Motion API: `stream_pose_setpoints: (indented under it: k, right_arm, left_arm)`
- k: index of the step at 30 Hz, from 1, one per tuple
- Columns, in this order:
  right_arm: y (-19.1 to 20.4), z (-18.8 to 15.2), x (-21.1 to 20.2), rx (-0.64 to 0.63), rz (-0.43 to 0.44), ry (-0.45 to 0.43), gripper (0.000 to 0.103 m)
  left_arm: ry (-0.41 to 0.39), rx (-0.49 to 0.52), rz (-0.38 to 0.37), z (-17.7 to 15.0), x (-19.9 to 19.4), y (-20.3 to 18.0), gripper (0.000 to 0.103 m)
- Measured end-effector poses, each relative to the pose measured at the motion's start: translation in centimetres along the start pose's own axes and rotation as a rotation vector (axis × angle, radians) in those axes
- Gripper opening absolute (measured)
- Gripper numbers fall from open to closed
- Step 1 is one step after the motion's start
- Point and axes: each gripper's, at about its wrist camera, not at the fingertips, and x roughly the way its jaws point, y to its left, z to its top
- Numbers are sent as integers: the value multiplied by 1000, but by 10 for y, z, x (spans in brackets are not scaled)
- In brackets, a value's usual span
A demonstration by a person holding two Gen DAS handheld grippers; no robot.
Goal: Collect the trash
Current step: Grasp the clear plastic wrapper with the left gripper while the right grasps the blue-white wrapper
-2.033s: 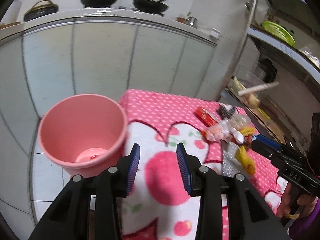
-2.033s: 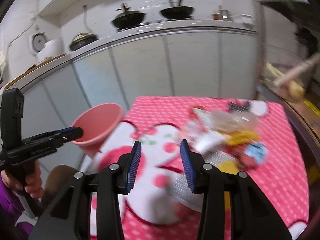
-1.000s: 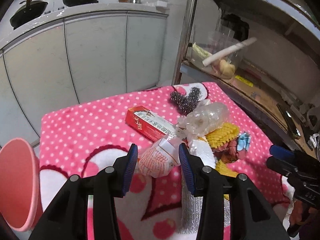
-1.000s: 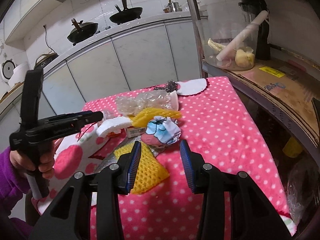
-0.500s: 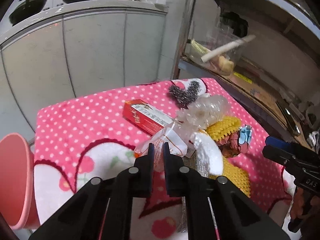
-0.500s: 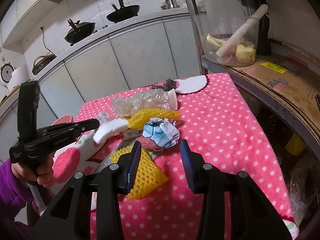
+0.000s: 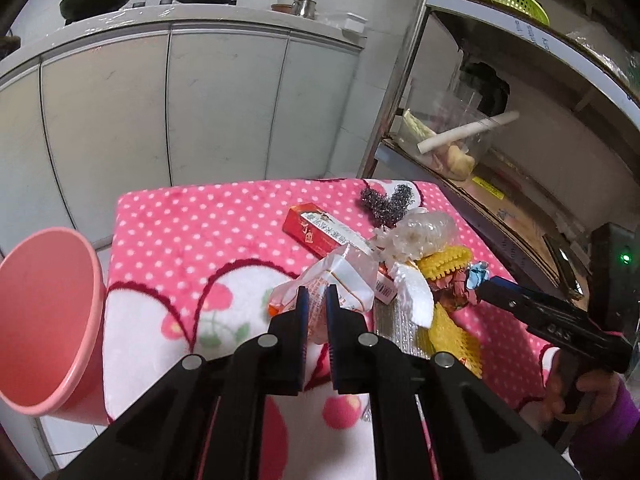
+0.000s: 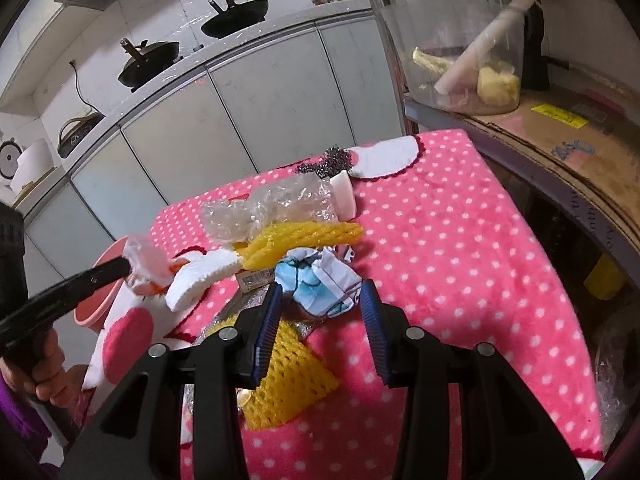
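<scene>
Pinching a crinkled clear snack wrapper [image 7: 340, 280] with my left gripper [image 7: 315, 312]: jaws nearly closed, only the film between the blue pads, wrapper lifted a bit off the pink polka-dot blanket [image 7: 192, 232]. From the right wrist view the same wrapper [image 8: 146, 266] shows at the tip of the left gripper [image 8: 120, 268], in front of the pink bin [image 8: 104, 292]. Bin [image 7: 44, 320] sits off the blanket's left edge, upright, mouth toward me; can't tell what's inside. My right gripper [image 8: 320, 312] is wide open, holding nothing, fingers either side of a crumpled blue-and-white paper ball [image 8: 320, 280], not touching it as far as I can see. Rest of the trash is piled mid-blanket: red box [image 7: 320, 232], clear plastic bag [image 8: 272, 208], yellow foam net [image 8: 304, 236] on top, second yellow net [image 8: 288, 380] below my right fingers, white foam strip [image 8: 200, 276], silver foil sheet [image 7: 400, 320] underneath. Steel scrubber [image 7: 386, 204] lies at the far edge, apart from the pile. Right gripper [image 7: 486, 286] also visible in the left view, tip just beside the paper ball [image 7: 476, 276].
</scene>
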Motion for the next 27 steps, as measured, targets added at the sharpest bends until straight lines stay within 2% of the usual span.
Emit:
stream_pose_setpoints:
  k: [8, 9, 10, 15, 22, 27]
  right_arm:
    - [-4, 0, 6, -3, 30, 8, 40]
    - [-4, -1, 5, -4, 36, 12, 37]
    - [-4, -3, 5, -7, 40, 16, 28]
    - [-6, -8, -3, -5, 37, 13, 21]
    - [-7, -12, -31, -4, 20, -33, 18]
    - [-2, -5, -63, -13, 30, -100, 18]
  left_arm:
    - [-4, -13, -11, -3, -6, 1, 8]
    - [-4, -14, -11, -2, -6, 0, 8]
    - [-5, -14, -12, -2, -6, 0, 8]
    - [-14, -12, -14, -2, -12, -2, 8]
    - [-47, -15, -17, -3, -29, -3, 8]
    - [-85, -27, -23, -2, -48, -1, 8]
